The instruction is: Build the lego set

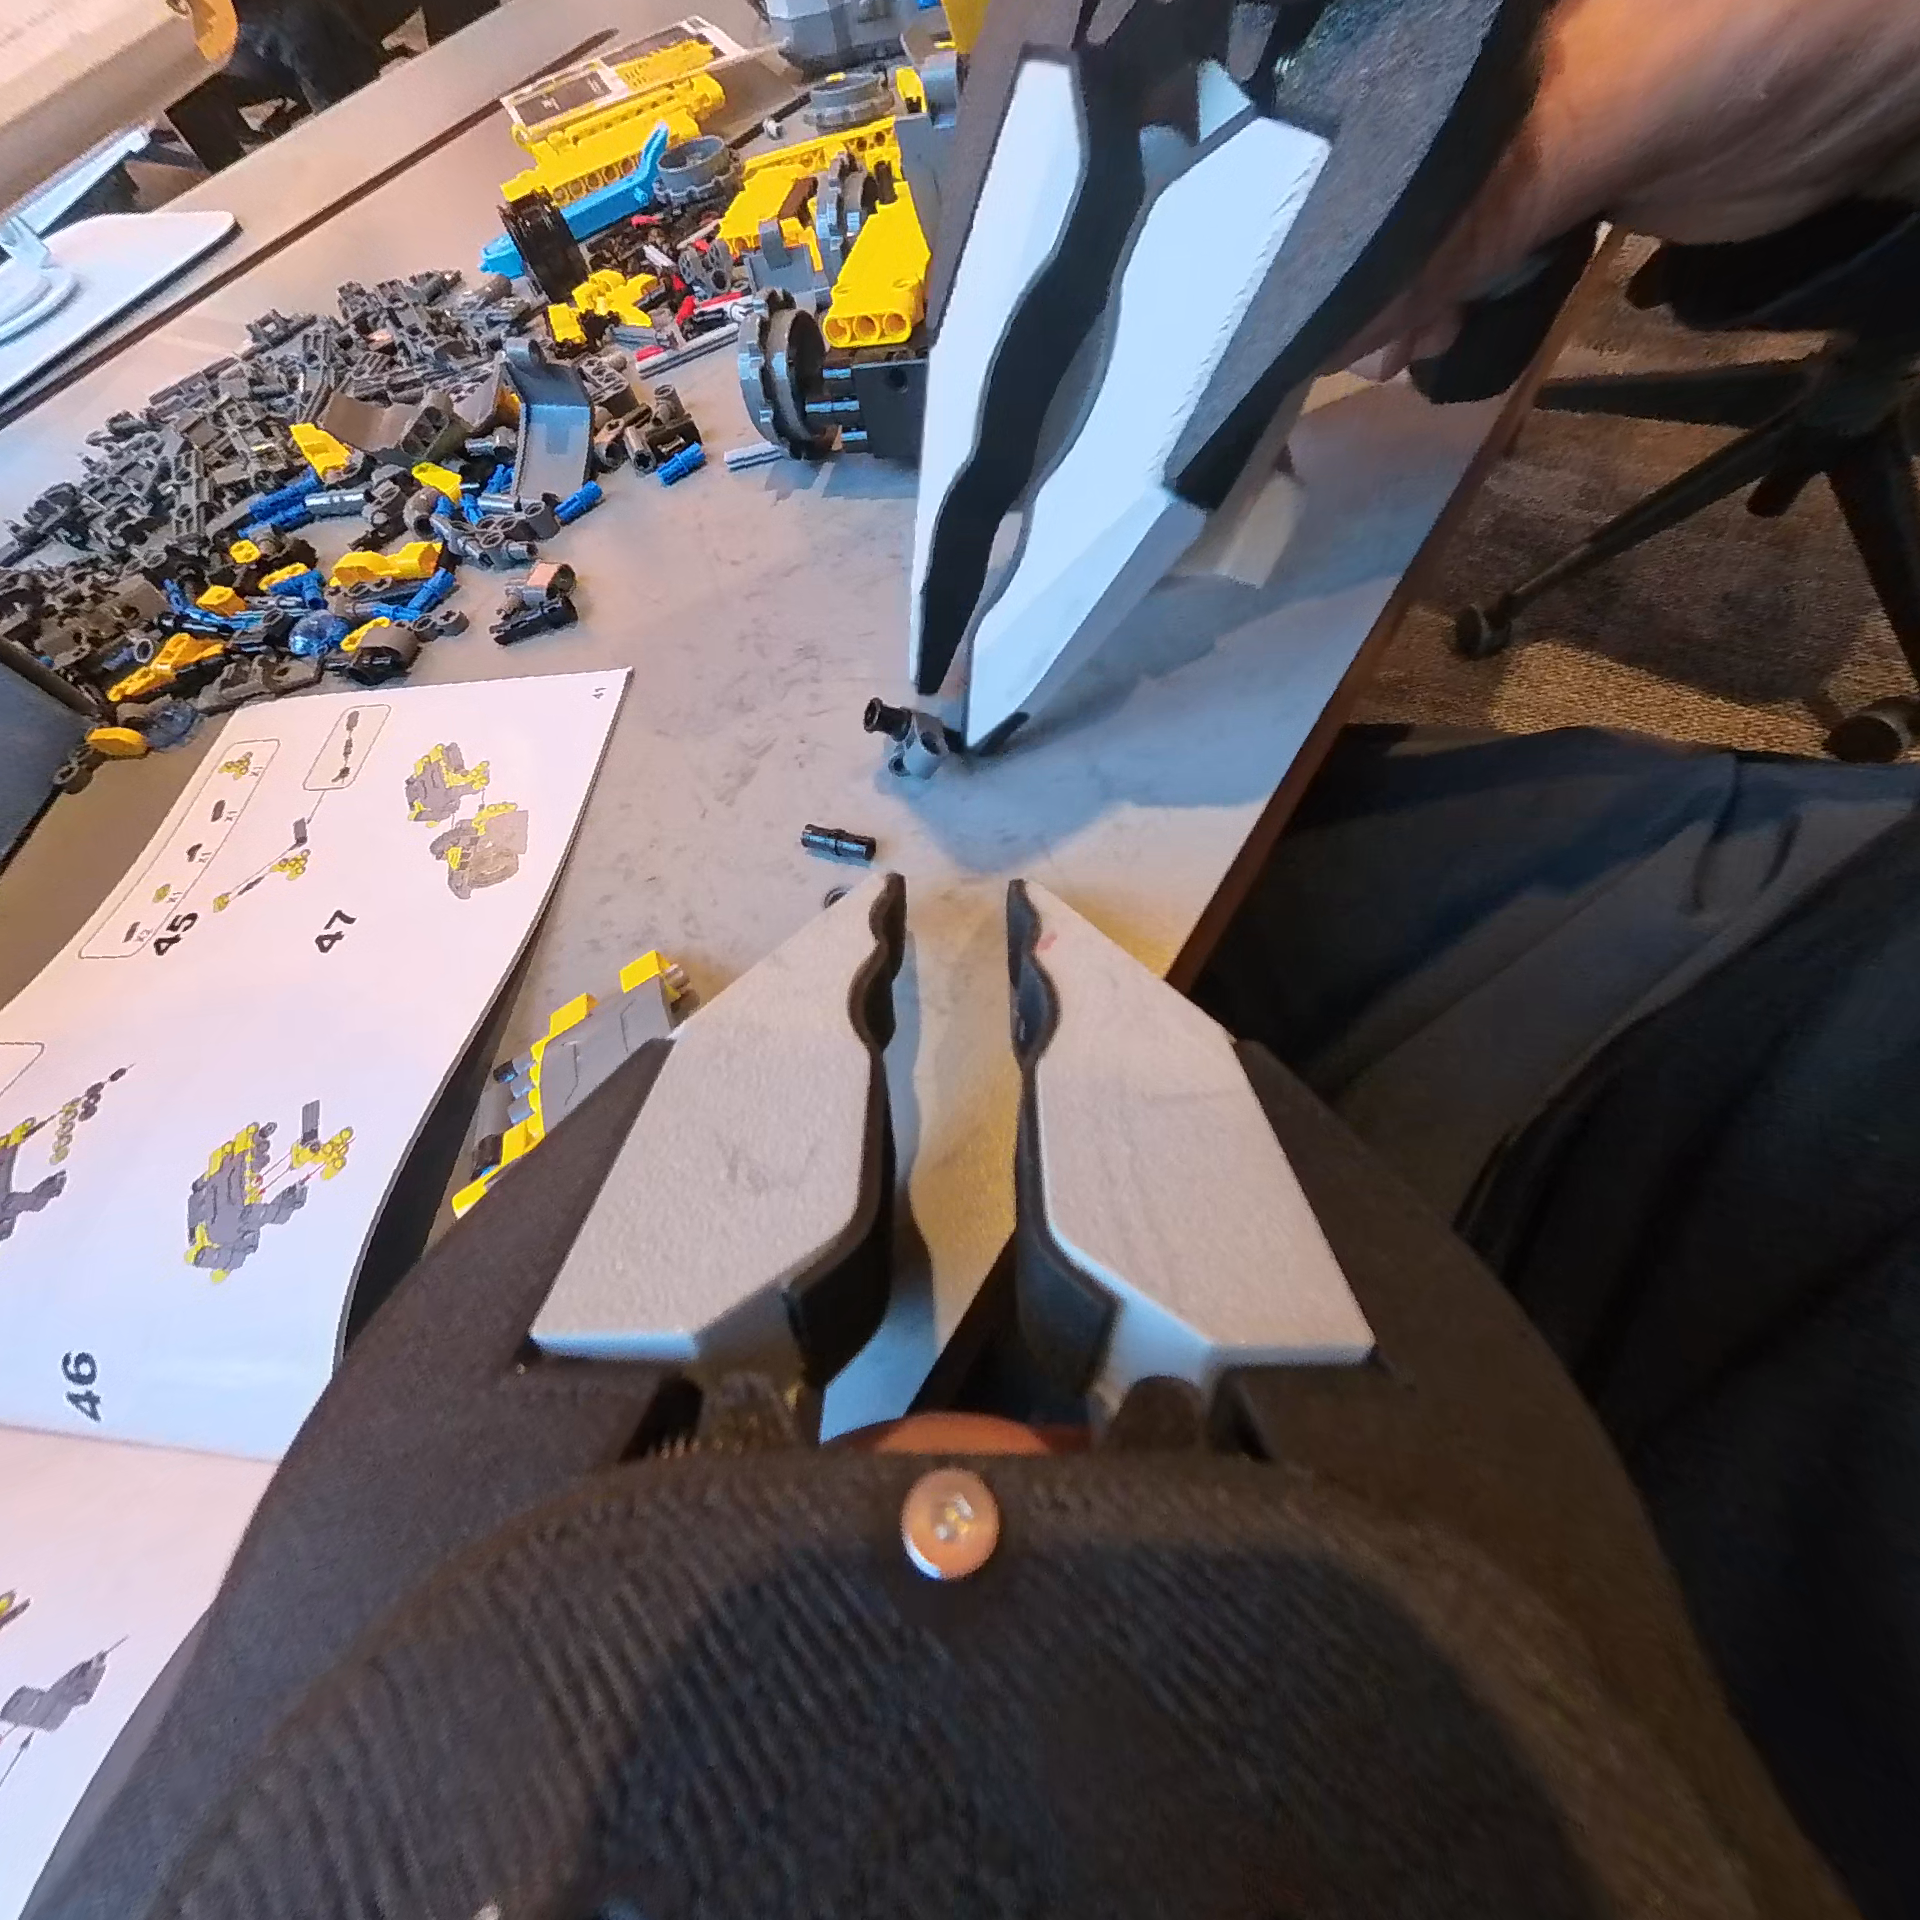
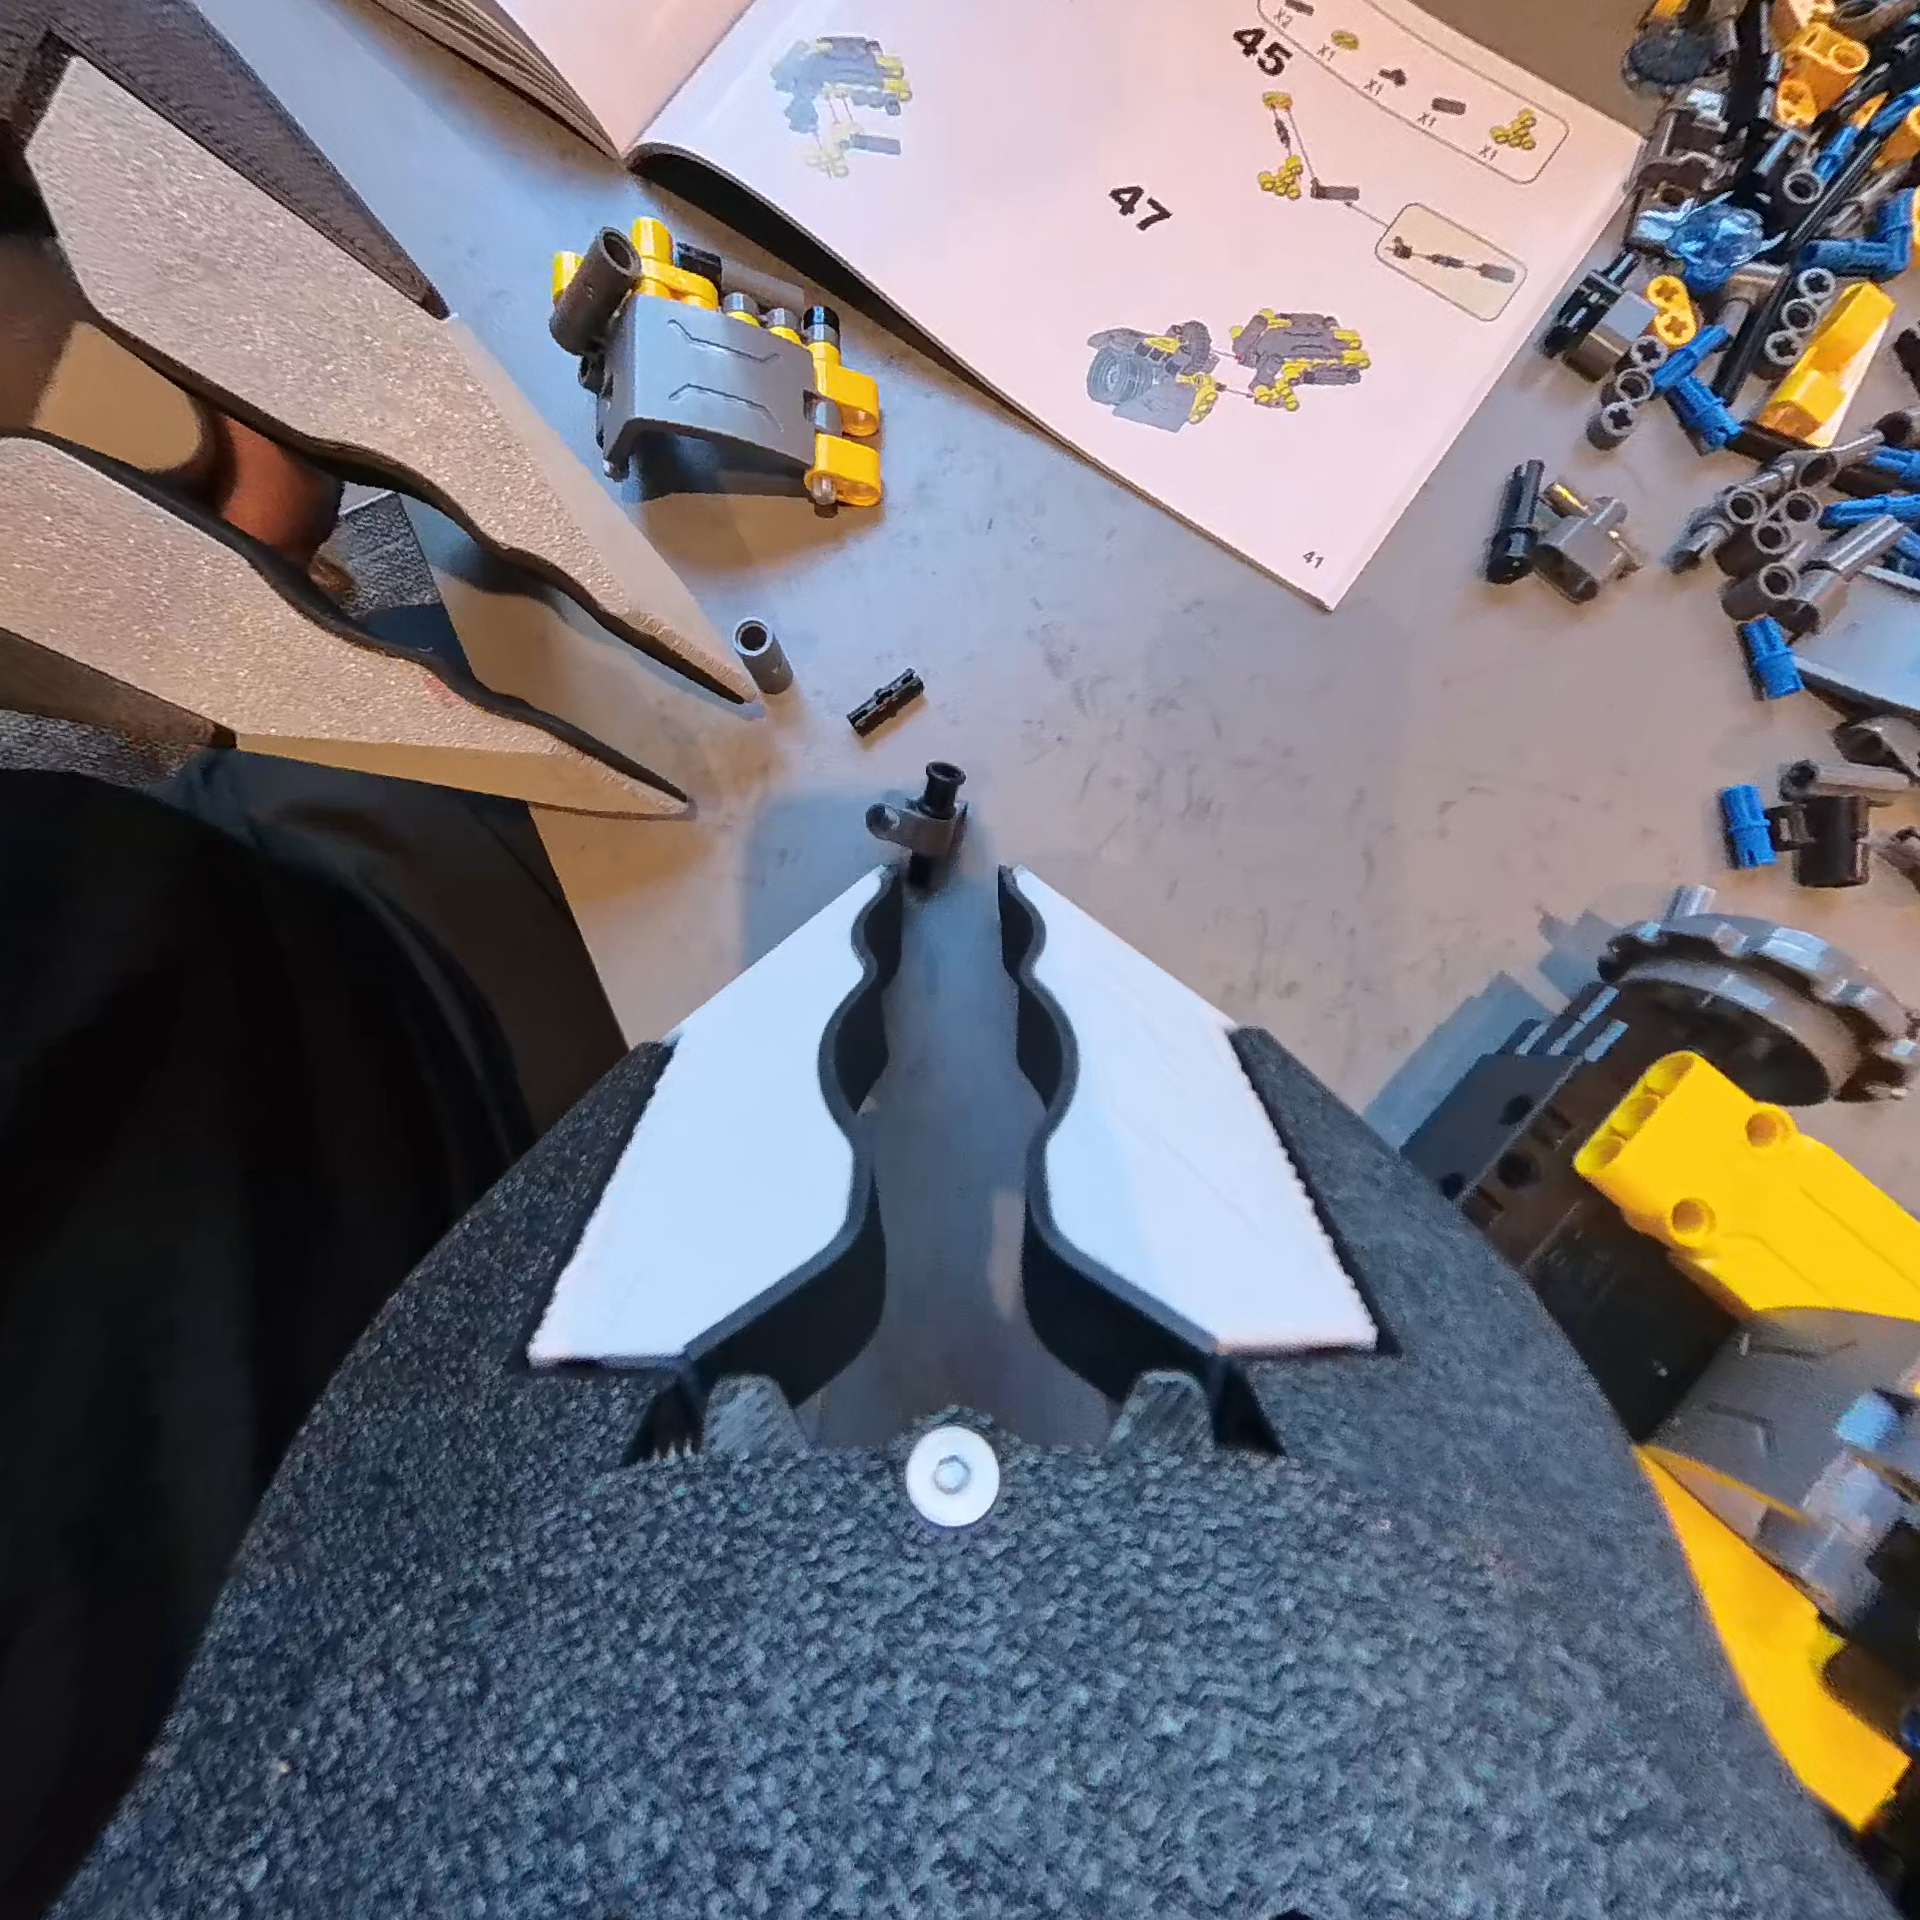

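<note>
We find the right gripper [image 2: 948, 883] with fingers apart, tips at a small grey connector [image 2: 920, 819] on the table [image 2: 1195, 748]. The left gripper [image 1: 954, 896] is likewise parted, empty. Only the right view reveals a grey sleeve [image 2: 764, 652] beside the left's tips.

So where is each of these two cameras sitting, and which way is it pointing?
Left wrist view: on the left gripper, looking along the grey table at loose building pieces; an arm and lap show.
Right wrist view: on the right gripper, looking steeply down at a small grey connector with a black pin.
Shared: that connector, a black pin, the open instruction booklet, and each other's gripper.
</note>
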Motion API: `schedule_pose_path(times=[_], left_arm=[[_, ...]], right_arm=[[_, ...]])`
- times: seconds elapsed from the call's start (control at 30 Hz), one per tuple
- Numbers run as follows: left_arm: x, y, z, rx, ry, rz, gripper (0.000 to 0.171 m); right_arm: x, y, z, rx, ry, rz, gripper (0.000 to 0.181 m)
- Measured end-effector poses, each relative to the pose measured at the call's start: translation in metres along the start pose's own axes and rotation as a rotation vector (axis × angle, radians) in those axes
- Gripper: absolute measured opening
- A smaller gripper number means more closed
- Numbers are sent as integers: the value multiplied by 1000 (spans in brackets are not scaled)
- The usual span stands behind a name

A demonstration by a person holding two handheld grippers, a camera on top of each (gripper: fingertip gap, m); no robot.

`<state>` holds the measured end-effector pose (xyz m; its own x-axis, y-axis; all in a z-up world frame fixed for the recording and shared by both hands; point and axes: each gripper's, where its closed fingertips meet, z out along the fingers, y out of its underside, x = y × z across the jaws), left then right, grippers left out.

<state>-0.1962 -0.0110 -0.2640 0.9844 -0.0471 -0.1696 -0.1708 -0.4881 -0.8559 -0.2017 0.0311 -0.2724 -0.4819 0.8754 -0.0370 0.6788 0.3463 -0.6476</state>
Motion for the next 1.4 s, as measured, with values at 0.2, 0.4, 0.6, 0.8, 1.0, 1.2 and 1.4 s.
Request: schedule_pose_path(times=[0.2, 0.4, 0.6, 0.8, 1.0, 1.2, 1.4], left_arm=[[0, 0, 0, -1, -1, -2, 20], [-1, 4, -6, -11, -6, -26, 19], [-14, 0, -17, 8, -42, -58, 17], [-18, -4, -10, -18, -64, -54, 15], [-18, 0, -1, -52, -77, -46, 15], [-24, 0, 1, -54, -90, -61, 15], [-24, 2, 1, -55, -57, -100, 11]], right_arm=[[0, -1, -1, 9, 2, -4, 18], [-1, -1, -3, 8, 23, -32, 18], [-3, -8, -12, 62, 10, -39, 18], [-6, -9, -13, 88, 12, -67, 18], [-7, -6, -17, 106, 5, -63, 18], [-8, -4, -19, 112, -2, -60, 18], [-12, -10, -15, 107, -17, -73, 18]])
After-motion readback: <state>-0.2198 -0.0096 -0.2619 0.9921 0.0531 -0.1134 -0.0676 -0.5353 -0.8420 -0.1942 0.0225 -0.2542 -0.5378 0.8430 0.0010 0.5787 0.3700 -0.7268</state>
